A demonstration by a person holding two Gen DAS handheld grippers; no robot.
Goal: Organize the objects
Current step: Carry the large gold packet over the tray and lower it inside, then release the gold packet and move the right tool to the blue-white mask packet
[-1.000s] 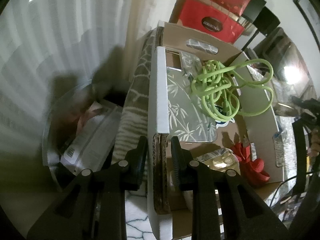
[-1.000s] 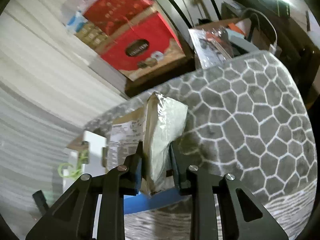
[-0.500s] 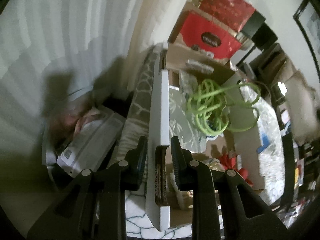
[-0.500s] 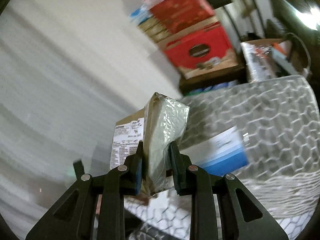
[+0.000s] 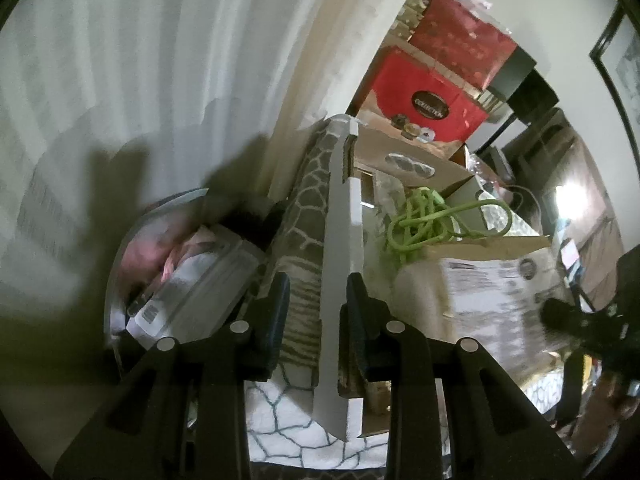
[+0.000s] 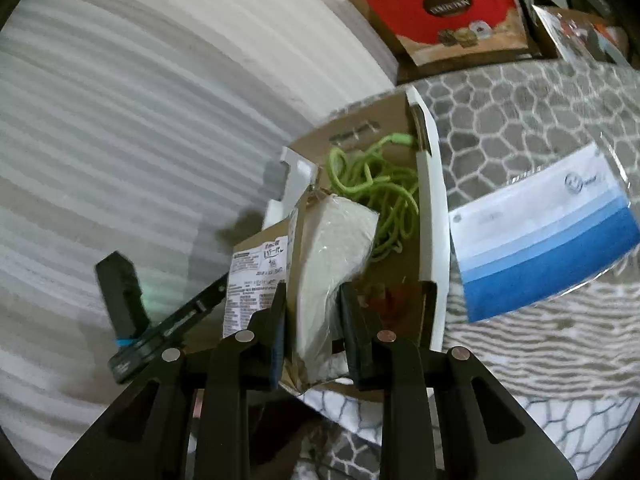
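An open cardboard box with a white outer skin stands on a grey patterned cloth [image 6: 520, 120]. My left gripper [image 5: 318, 292] straddles the box's near wall [image 5: 340, 240]. Its jaws are opening: the right pad lies against the wall and the left pad stands clear of it. Inside the box lies a coiled green cord [image 5: 424, 220]. My right gripper [image 6: 312, 300] is shut on a plastic-wrapped white package [image 6: 332, 248] with a labelled card back. It holds the package over the box's [image 6: 432, 200] near end, just in front of the green cord [image 6: 372, 184]. The package [image 5: 480, 292] also shows, blurred, in the left wrist view.
A blue and white flat packet [image 6: 540, 240] lies on the cloth right of the box. Red gift boxes [image 5: 428, 100] are stacked behind it. Left of the box is a clear tub [image 5: 192, 280] with packets. A pale ribbed curtain [image 6: 140, 120] closes off the left side.
My right gripper has swung the wrapped package from above the cloth across to the box. The left gripper rose a little along the box wall and its left pad came off the wall.
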